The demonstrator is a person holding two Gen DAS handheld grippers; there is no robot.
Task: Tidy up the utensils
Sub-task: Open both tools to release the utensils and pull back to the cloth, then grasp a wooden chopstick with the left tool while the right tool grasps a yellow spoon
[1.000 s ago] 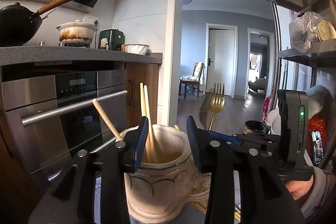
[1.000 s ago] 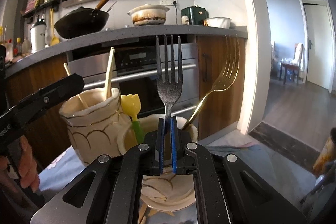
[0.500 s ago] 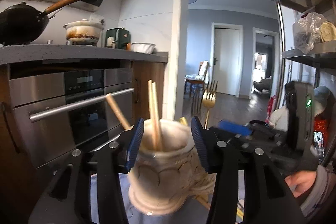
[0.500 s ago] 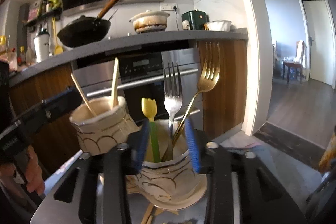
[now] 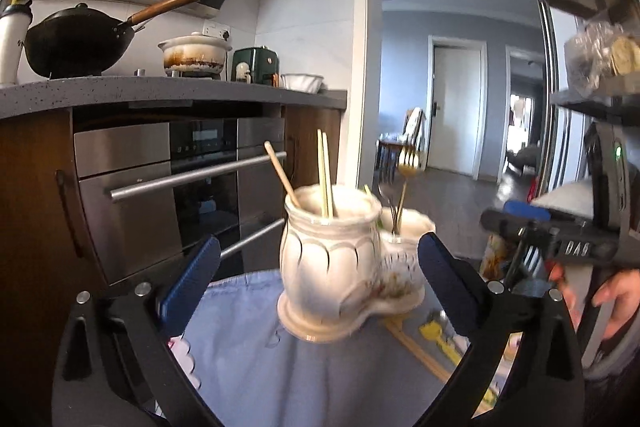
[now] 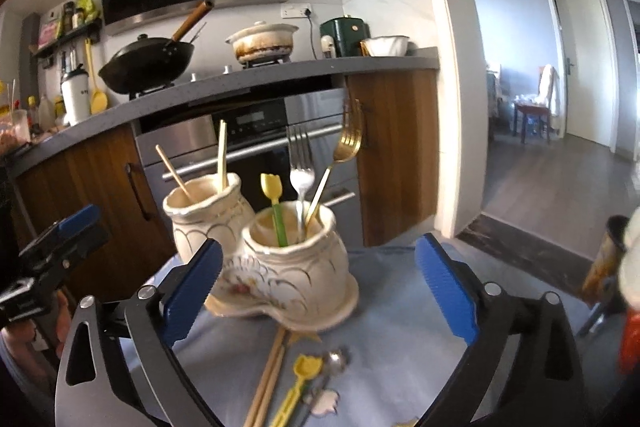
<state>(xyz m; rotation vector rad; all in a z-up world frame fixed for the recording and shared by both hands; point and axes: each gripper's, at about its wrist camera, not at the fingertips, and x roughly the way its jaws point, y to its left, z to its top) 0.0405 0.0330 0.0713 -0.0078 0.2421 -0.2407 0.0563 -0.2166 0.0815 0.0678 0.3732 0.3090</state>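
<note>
My right tool (image 6: 318, 281) and left tool (image 5: 318, 281) are both opening, empty, since the forks (image 6: 303, 183) already stand in the jar (image 6: 296, 259) ahead.

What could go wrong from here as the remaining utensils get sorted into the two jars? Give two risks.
1. The silver fork and gold fork lean tall out of the right jar; the right gripper, jaws opening and empty, could knock them.
2. Chopsticks and a yellow utensil lie on the blue cloth against the holder's base; picking them up may nudge it.
</note>
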